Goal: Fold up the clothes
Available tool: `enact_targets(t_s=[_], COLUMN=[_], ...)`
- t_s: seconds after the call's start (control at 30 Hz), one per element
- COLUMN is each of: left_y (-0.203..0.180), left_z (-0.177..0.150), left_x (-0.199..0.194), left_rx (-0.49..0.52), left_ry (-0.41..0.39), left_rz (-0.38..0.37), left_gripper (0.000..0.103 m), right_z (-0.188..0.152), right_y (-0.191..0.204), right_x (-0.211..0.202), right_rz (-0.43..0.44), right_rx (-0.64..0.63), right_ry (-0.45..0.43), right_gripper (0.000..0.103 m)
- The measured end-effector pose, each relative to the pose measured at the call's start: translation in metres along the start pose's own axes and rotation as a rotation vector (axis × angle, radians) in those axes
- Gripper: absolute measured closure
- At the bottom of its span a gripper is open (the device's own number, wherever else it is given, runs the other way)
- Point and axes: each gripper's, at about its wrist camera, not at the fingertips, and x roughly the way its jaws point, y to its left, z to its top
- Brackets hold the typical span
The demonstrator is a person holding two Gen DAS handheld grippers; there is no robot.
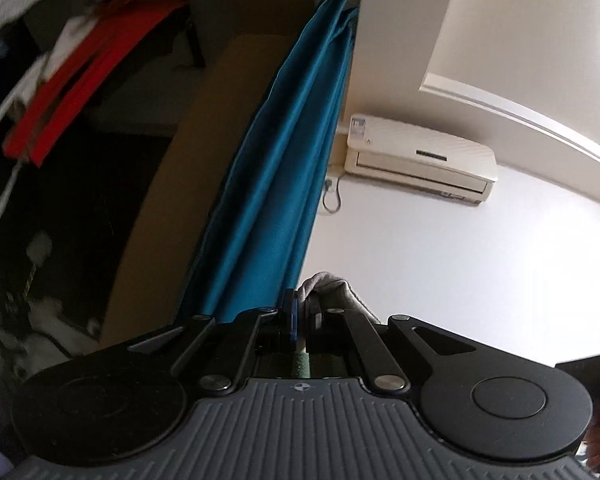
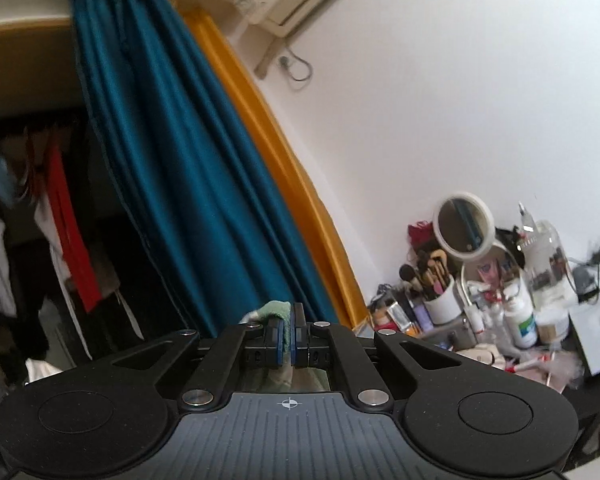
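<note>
Left gripper (image 1: 302, 306): closed on a bunched grey-green garment (image 1: 332, 286), raised toward the blue curtain (image 1: 276, 152) and air conditioner (image 1: 420, 160). Right gripper (image 2: 291, 322): closed on a green fold of the same cloth, by the look of it (image 2: 274, 308), cluttered vanity (image 2: 500, 300) off to the right. Likely step: lifting the piece to hang free. Keep both pinches firm. Hold both corners level and spread apart until taut. Bulk of fabric below, out of view.

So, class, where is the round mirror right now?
In the right wrist view, the mirror stands at the right, on the cluttered table by the white wall, above the brush cup.
</note>
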Motion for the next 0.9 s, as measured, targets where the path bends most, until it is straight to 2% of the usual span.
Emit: enact_targets(t_s=[0.07, 0.13, 0.3, 0.4, 0.5, 0.63, 0.77, 0.9], left_y=[-0.002, -0.01, -0.025, -0.038, -0.057, -0.106, -0.176, -0.26], left_z=[-0.001, -0.009, -0.047, -0.064, -0.076, -0.084, -0.092, -0.113], left_x=[-0.003, -0.002, 0.006, 0.022, 0.039, 0.055, 0.073, 0.08], left_rx=[-0.003, 0.015, -0.058, -0.119, -0.195, -0.217, -0.223, -0.258], left_ry=[-0.021, -0.015, 0.083, 0.143, 0.183, 0.199, 0.222, 0.25], left_rz=[-0.036, -0.072, -0.244, -0.323, -0.415, -0.534, -0.652, -0.746], left_gripper=[0.1, 0.1, 0.1, 0.1, 0.1, 0.1, 0.1, 0.1], right_z=[0.0, -0.001, -0.029, -0.041, -0.034, -0.021, 0.003, 0.03], right_y=[0.006, 0.014, 0.036, 0.035, 0.023, 0.003, -0.026, -0.06], right_x=[-0.003, 0.004, 0.015, 0.009, -0.019, -0.06, -0.117, -0.186], right_rz=[0.019, 0.037, 0.035, -0.01, -0.059, -0.122, -0.178, -0.217], right_rx=[-0.003, -0.035, -0.052, -0.05, -0.04, -0.021, 0.009, 0.015], right_ry=[-0.013, 0.033, 0.168, 0.212, 0.193, 0.151, 0.062, -0.006], right_gripper=[0.1, 0.1, 0.1, 0.1, 0.1, 0.1, 0.1, 0.1])
